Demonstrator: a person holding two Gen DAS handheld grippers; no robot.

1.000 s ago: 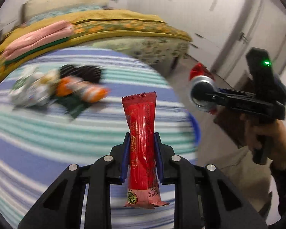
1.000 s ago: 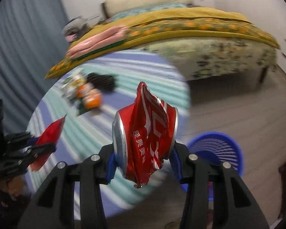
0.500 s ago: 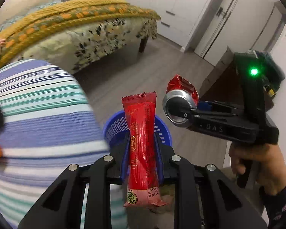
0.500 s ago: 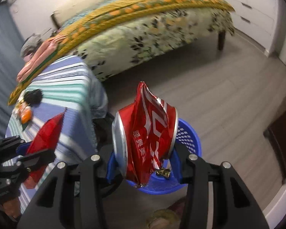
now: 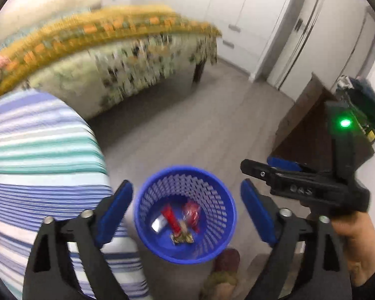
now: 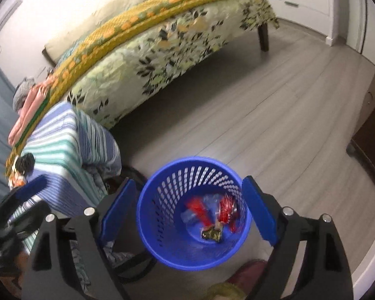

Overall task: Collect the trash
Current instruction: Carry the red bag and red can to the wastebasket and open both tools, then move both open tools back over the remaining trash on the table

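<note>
Left claw [image 5: 185,207]: fingers spread wide apart, nothing between them, positioned above the blue basket [image 5: 147,215] at lower centre of the frame. Right claw [image 6: 187,207]: fingers likewise spread wide, holding nothing, framing the same basket from above. The basket stands on the grey floor [image 6: 275,115], just beside the striped bench [image 6: 62,135] at left. Inside the basket lie the red wrapper [image 5: 171,218], the crushed red can [image 6: 226,208] and a small gold wrapper [image 6: 211,235]. More trash [image 6: 21,167] lies on the bench at far left. The bed [image 6: 162,45] occupies the upper frame.
</note>
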